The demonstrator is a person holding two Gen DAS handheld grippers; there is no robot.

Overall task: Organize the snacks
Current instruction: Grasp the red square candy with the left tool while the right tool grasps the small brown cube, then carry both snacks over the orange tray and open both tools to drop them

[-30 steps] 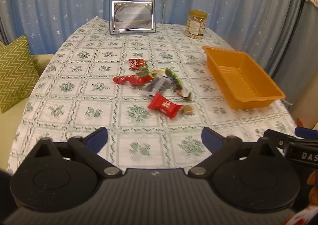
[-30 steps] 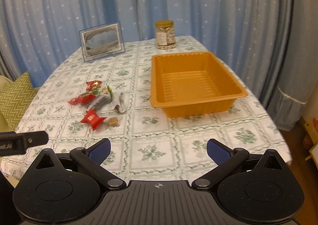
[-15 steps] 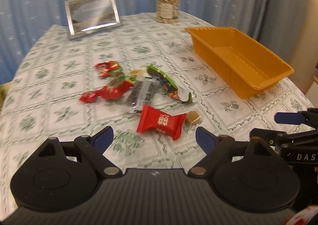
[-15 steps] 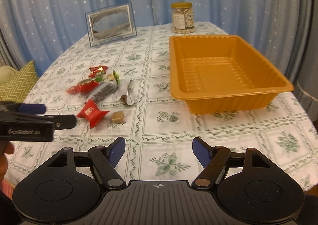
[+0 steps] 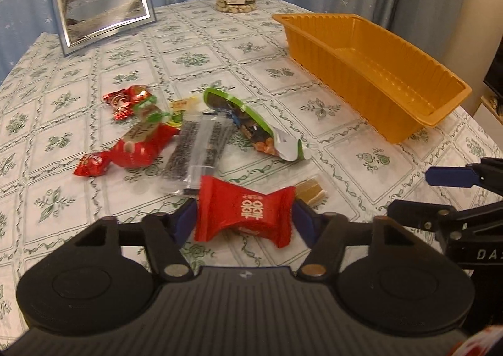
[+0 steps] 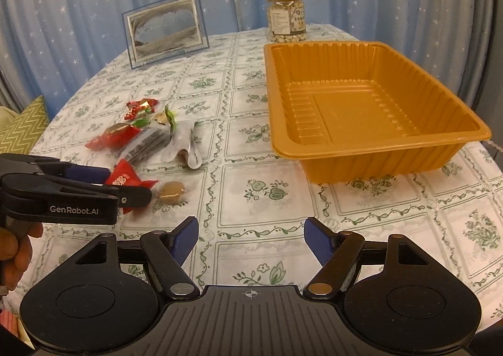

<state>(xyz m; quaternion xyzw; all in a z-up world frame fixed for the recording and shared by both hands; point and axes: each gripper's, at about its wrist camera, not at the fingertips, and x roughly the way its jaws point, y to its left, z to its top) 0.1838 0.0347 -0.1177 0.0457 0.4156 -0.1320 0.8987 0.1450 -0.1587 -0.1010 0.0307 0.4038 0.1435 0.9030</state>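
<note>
Left claw [image 5: 245, 219] half closed around the red snack packet [image 5: 246, 209], blue pads at the packet's two crimped ends, jaws just been closing; true pressing contact hard to confirm, packet lying on the surface [image 5: 220, 51]. Right claw [image 6: 251, 238] released, parted wide over bare cloth, nothing between its pads, narrower than a second ago. Small brown wrapped sweet [image 5: 309, 192] just beside the packet's right end. Farther off, a loose heap: green nut pouch [image 5: 251, 123], clear bar packet [image 5: 201, 148], red wrapped candies [image 5: 138, 145]. Orange tray [image 6: 361, 110] empty, well apart to the right; framed picture [image 6: 165, 30] and nut jar [image 6: 286, 21] at the far edge. Compared with a second ago, both claws lower and nearer the snacks, the red packet then well ahead of the left one, now between its pads. Packet's near edge hidden behind the claw body; print on the heap's wrappers too small to read; hand [image 6: 14, 257] cut off at the frame edge.
</note>
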